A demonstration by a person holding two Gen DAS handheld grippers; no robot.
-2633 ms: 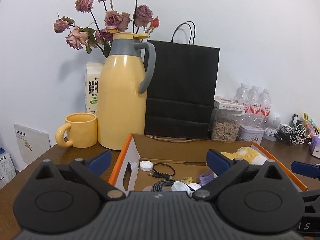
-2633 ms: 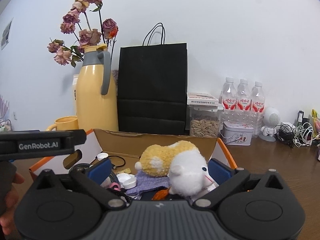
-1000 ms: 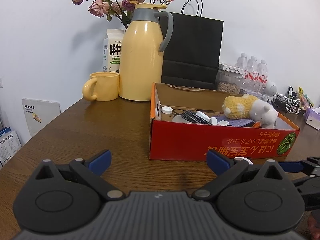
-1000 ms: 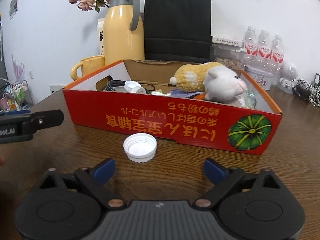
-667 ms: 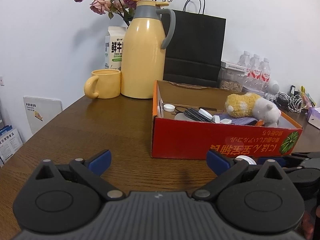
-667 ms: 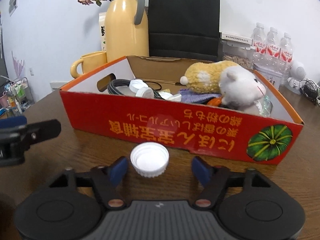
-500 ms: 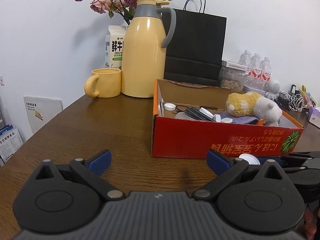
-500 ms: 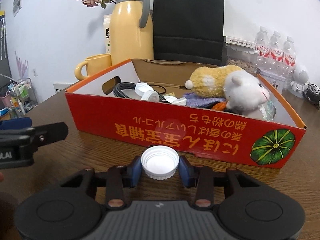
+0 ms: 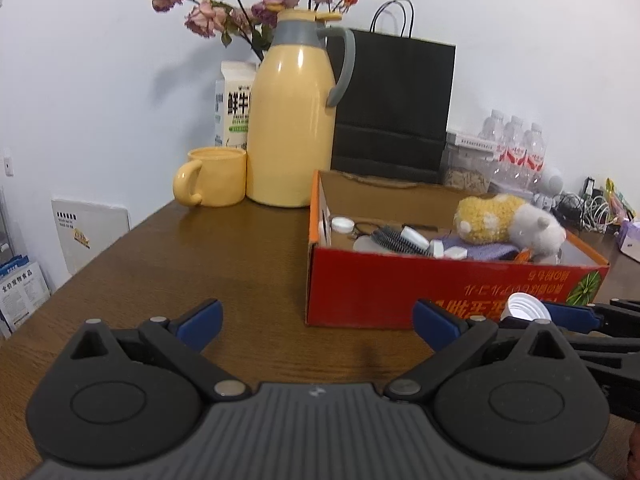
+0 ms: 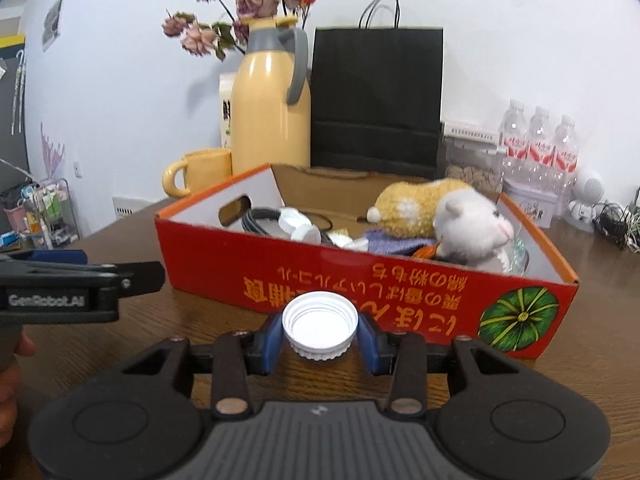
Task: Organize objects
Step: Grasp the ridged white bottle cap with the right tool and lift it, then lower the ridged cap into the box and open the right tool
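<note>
Just before the red box point(image 10: 360, 276), the right hand-held gripper point(image 10: 320, 334) is clamping the white cap point(image 10: 320, 320) above the bench point(image 10: 560, 376), and should be clearing the wall before releasing, while the left hand-held gripper point(image 9: 316, 320) is waiting, apart and empty.

Right gripper point(image 10: 320, 338): blue-padded jaws have just closed and now pinch a white ribbed plastic bottle cap point(image 10: 319, 325) from both sides, clear of the tabletop. Left gripper point(image 9: 316, 320): jaws spread wide, nothing between them, pointing slightly downward.
</note>
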